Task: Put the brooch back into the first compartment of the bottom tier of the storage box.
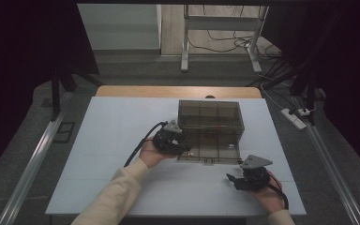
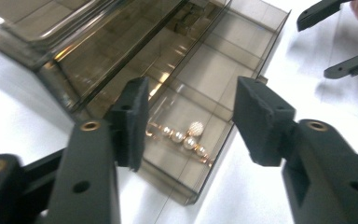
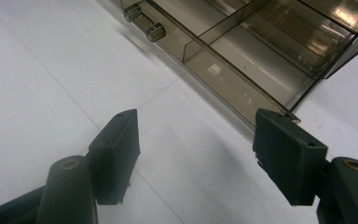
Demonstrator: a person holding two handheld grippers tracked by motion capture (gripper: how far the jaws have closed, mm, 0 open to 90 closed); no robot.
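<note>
A smoky see-through drawer box point(image 1: 209, 115) stands on the white table point(image 1: 117, 140), its bottom drawer point(image 1: 218, 149) pulled out toward me. A gold piece of jewellery with pearls point(image 2: 184, 137) lies in the drawer's point(image 2: 214, 79) near corner compartment. My left gripper point(image 1: 186, 149) hangs over that corner, open; in the left gripper view the jewellery lies below and between the jaws of that gripper point(image 2: 191, 123), untouched. My right gripper point(image 1: 232, 180) rests low by the table's front right, open and empty. In the right gripper view its jaws point(image 3: 196, 144) frame bare table beside the drawer point(image 3: 242, 60).
The drawer's small handle point(image 3: 144, 21) sticks out at its front wall. The drawer's other compartments look bare. Beyond the table's far edge stand a metal frame leg point(image 1: 185, 47) and floor cables; a power strip point(image 1: 294, 118) lies at the right.
</note>
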